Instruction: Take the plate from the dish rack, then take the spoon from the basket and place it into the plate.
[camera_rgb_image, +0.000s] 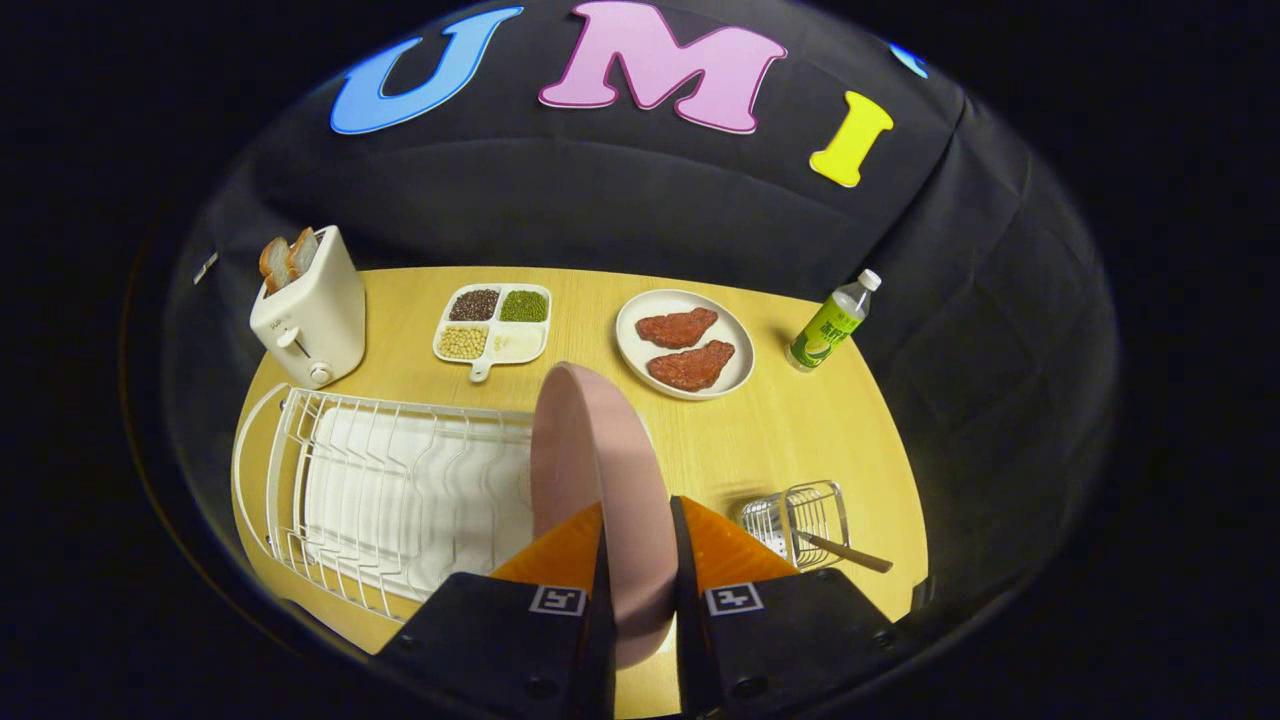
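Far left and beyond the fingers: white toaster standing on the wooden table, two slices of bread upright in its slots. Nearer, left of the fingers: white wire dish rack over a white drip tray, slots on that side vacant.

Ahead and slightly left, past the rack: white four-compartment dish holding dark beans, green beans, pale soybeans and a pale grain, one kind per section.

Centre: gripper closed narrowly on the pink plate, both fingers pressing its lower rim, one on each face. Plate held on edge, upright, rising ahead between the fingertips, at the right end of the rack; whether it touches the rack wires cannot be told.

Ahead and right, beyond the plate: white round plate bearing two reddish meat patties.

Right of the fingers, close by: small wire basket with a wooden-handled spoon resting in it, handle projecting outward to the right.

Farther right, at the table's edge: plastic bottle with green label and white cap, upright.
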